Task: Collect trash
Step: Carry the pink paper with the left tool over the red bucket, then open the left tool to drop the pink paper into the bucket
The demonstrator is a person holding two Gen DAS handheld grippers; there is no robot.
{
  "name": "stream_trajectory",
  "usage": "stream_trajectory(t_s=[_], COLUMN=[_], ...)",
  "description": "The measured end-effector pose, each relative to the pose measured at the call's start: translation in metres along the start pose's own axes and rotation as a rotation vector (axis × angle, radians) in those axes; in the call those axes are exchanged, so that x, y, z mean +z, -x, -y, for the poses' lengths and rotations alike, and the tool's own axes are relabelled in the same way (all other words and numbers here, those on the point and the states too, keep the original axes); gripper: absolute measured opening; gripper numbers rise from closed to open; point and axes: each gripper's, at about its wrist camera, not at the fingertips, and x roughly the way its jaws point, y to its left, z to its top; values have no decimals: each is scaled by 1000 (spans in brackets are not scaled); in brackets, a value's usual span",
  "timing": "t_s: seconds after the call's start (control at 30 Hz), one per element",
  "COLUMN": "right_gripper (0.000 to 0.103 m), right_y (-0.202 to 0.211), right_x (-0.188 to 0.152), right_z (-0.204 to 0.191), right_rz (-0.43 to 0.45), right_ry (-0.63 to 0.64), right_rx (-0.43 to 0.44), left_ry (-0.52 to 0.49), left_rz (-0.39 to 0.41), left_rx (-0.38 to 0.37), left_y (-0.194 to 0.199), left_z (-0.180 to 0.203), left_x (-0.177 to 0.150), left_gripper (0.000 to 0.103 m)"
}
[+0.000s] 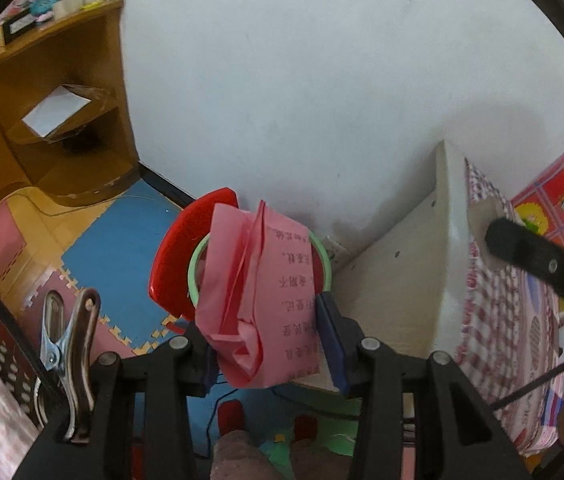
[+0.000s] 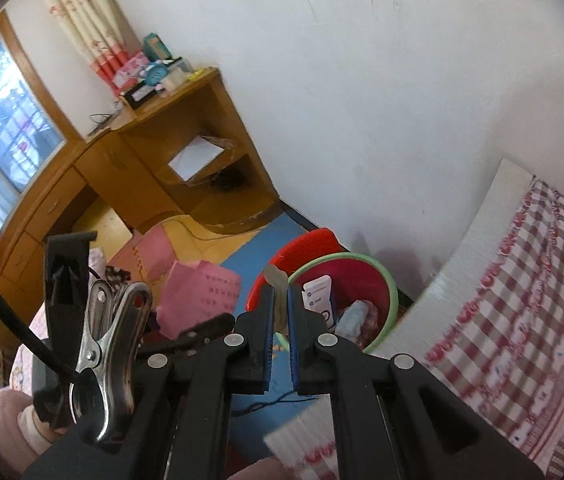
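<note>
Risk: left gripper (image 1: 268, 346) clamping pink paper (image 1: 260, 300), right gripper (image 2: 280, 322) pinching a grey scrap (image 2: 278, 280); either could miss the bin (image 2: 386, 280) at one o'clock if released early.

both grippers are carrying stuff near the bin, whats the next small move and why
Probably carry the left gripper on until its crumpled pink paper hangs over the green-rimmed bin, then open the jaws. The paper is pinched between the pads, and the right wrist view shows it short of the rim. The right gripper, shut on a thin flat scrap, could follow.
</note>
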Motion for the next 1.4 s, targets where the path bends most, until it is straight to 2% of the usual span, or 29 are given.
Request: stream_trajectory(t_s=[0.3, 0.57, 0.87, 1.2, 1.3, 1.4], right_gripper=[8, 8, 8, 8, 8, 8], right_y=[-66, -117, -163, -175, -175, -176], right_x=[18, 25, 32, 36, 39, 39], right_z=[4, 21, 38, 48, 48, 50], right_rz=[-105, -180, -263, -283, -285, -289], right_ry=[-57, -149, -195, -222, -220, -220], right_rx=[-57, -117, -154, -195, -196, -198], left_ry=[-69, -24, -37, -55, -56, -71], left_rz=[-66, -119, -186, -260, -294, -305], left_rx=[-25, -61, -59, -69, -90, -78], left_y=[-67, -114, -155, -187, -193, -198], left_z=[-20, -38, -40, -43, -42, -40], left_x=[12, 13, 19, 32, 34, 36], left_gripper=[44, 44, 45, 49, 56, 61])
